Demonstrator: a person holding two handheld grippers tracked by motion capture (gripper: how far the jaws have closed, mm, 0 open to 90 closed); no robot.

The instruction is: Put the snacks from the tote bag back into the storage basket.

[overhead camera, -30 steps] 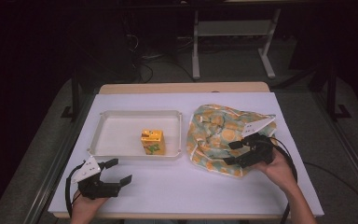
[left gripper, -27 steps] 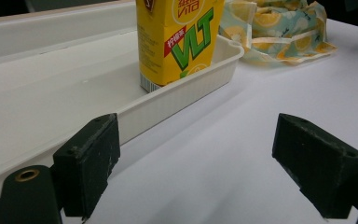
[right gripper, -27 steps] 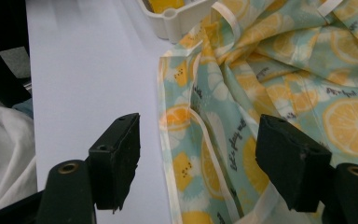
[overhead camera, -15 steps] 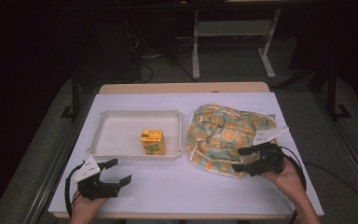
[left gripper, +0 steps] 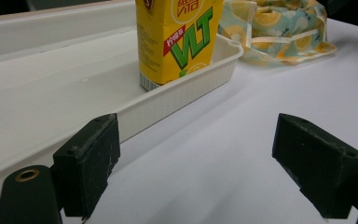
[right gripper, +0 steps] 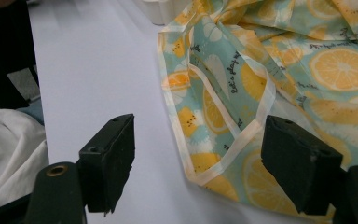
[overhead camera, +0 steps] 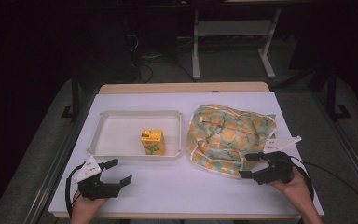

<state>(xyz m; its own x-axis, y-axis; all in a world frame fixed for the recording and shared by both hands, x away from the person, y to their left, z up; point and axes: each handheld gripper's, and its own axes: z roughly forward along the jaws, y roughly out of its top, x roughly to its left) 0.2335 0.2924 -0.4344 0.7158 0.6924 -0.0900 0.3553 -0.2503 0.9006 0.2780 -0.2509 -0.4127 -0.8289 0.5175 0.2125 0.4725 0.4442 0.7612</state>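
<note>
The cloth bag [overhead camera: 228,137], printed with orange slices on pale green, lies crumpled on the right half of the white desk [overhead camera: 177,186], just beside the right edge of the shallow white tray [overhead camera: 116,135]. Its near hem with a cream border [right gripper: 223,158] rests flat on the desk, folded over itself in loose ridges.

The right gripper [overhead camera: 251,165] sits at the bag's near right corner, held in a hand [overhead camera: 293,184] that comes in from the bottom edge. Its jaws have just been opening and now stand wide apart; in the right gripper view the hem of the bag lies between them, with one jaw over bare desk and the other over the fabric, neither pressing on it. Nothing is grasped.

The left gripper [overhead camera: 116,171] rests at the near left of the desk, in front of the tray and well apart from the bag. Its jaws are spread wide and released, with only bare desk between them; the left one lies close to the tray's near wall.

Inside the tray, toward its near right part, a yellow drink carton [overhead camera: 152,142] stands upright, its green lettering [left gripper: 193,39] facing the left gripper.
</note>
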